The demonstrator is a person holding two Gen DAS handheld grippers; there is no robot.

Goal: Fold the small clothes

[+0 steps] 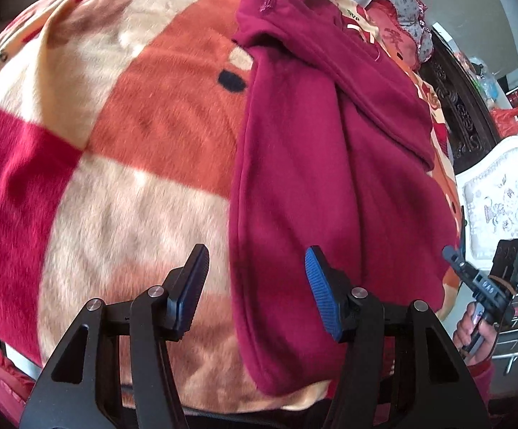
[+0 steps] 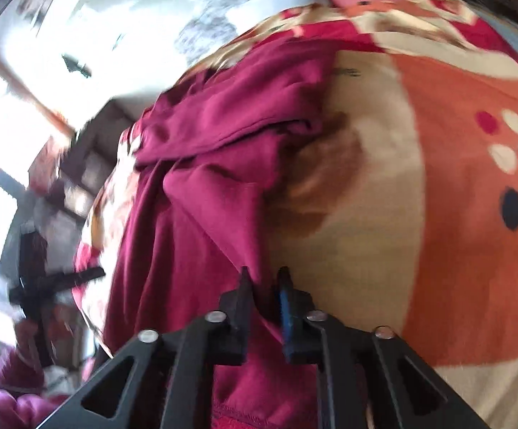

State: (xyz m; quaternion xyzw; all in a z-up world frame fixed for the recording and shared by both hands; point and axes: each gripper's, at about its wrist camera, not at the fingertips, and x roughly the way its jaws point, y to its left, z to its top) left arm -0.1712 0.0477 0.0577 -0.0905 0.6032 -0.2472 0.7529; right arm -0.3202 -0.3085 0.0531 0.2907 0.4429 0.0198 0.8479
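Left gripper: jaws spread wide and empty, hovering just above the near left edge of the garment.
Right gripper: jaws nearly closed, pinching a fold of the garment's edge between them.
Garment: one maroon fleece piece, lying lengthwise on the blanket, partly folded, with a sleeve crossed over its far end.
Handling: it looks soft, limp and light, with a little grip to the nap; it should drape and sag instead of holding a crease.
Where to hold: probably the hem corners or the long folded edge nearest the left gripper.
Blanket: one plush checked blanket beneath the garment.
Count: two grippers, one garment, one blanket.
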